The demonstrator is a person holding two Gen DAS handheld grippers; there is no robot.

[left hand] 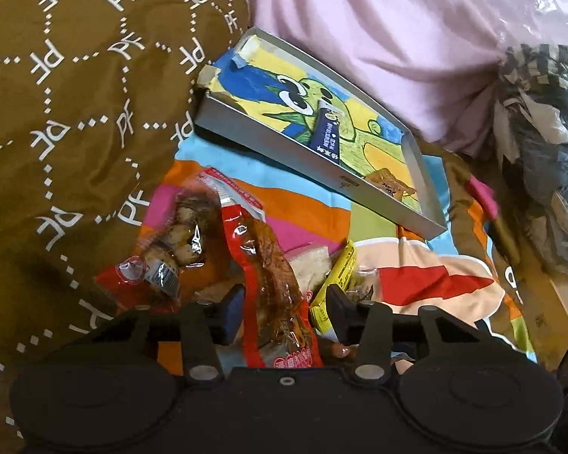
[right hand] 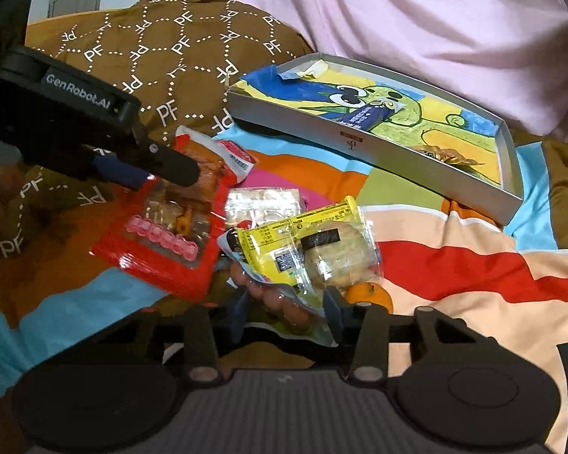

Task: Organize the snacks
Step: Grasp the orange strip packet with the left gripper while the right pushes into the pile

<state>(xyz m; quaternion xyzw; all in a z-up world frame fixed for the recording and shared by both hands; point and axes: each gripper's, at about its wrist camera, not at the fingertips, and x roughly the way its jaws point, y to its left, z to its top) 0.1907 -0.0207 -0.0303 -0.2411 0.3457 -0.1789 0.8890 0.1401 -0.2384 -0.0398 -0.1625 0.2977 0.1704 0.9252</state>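
1. Crinkly plastic is what both tools are dealing with: a loose heap of snack packets lies on the striped bed cover (right hand: pixel 454 265), near a shallow grey tray (right hand: pixel 378 155) lined with a cartoon drawing.
2. Already inside the tray are a dark blue stick pack (right hand: pixel 363 117) and a small golden-wrapped snack (right hand: pixel 447 157) near its far corner.
3. In its own wrist view, the left hand-held gripper (left hand: pixel 284 302) has its jaws apart around a long red packet (left hand: pixel 272 265). Whether the pads are pressing it, I cannot tell.
4. The right hand-held gripper (right hand: pixel 286 302) also stands apart, straddling a clear bag of small sausages (right hand: pixel 284 302) that lies under a yellow cookie packet (right hand: pixel 310 242).
5. Risk: the slick, limp film could slide out of a closing pinch, or the long red packet could droop and drag its neighbour, the red mixed-snack bag (right hand: pixel 163 234), off the heap.
6. Risk: closing on the sausage bag may catch the edge of the yellow packet too, so two items lift together.
7. Risk: the tray rests on soft bedding and looks tilted; a bump could tip it and shift its contents.
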